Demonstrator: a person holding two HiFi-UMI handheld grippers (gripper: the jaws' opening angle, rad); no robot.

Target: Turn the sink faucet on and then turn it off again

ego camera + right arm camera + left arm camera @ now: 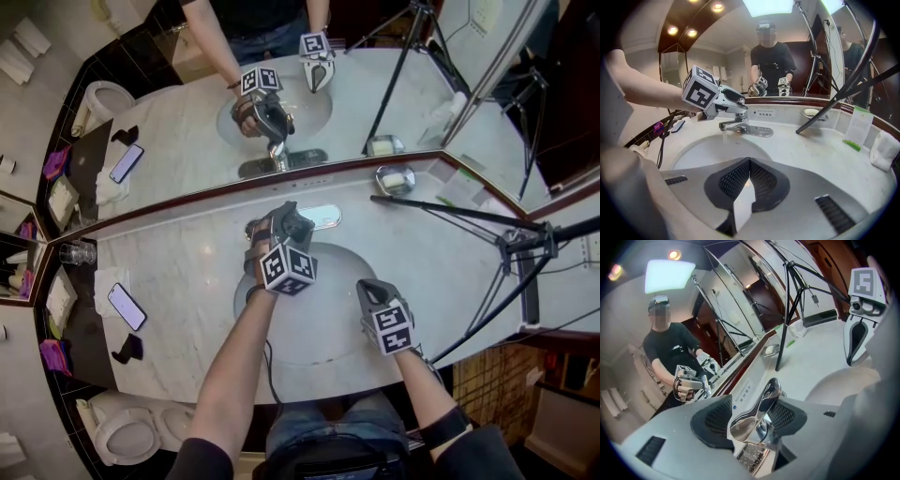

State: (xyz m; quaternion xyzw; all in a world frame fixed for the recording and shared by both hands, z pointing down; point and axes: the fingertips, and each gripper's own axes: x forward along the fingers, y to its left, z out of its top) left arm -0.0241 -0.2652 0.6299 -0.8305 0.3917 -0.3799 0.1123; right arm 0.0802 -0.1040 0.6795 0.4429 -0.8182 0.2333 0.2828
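The chrome faucet [305, 217] stands at the back of the oval sink basin [323, 323]. My left gripper [281, 227] reaches over the basin to it. In the left gripper view the faucet lever [765, 399] is tilted up between the dark pads [712, 423], and my left gripper [757, 412] is shut on it. From the right gripper view, the left gripper [733, 105] sits on top of the faucet [736, 126], and a faint stream seems to fall from the spout. My right gripper [367, 289] hovers over the basin's front right, shut and empty [749, 164].
A mirror runs behind the counter. A soap dish [395, 178] sits right of the faucet. A black tripod [520, 248] stretches a leg [441, 211] across the right counter. A phone [126, 307] and a glass [77, 253] lie at the left. A folded towel [883, 150] is far right.
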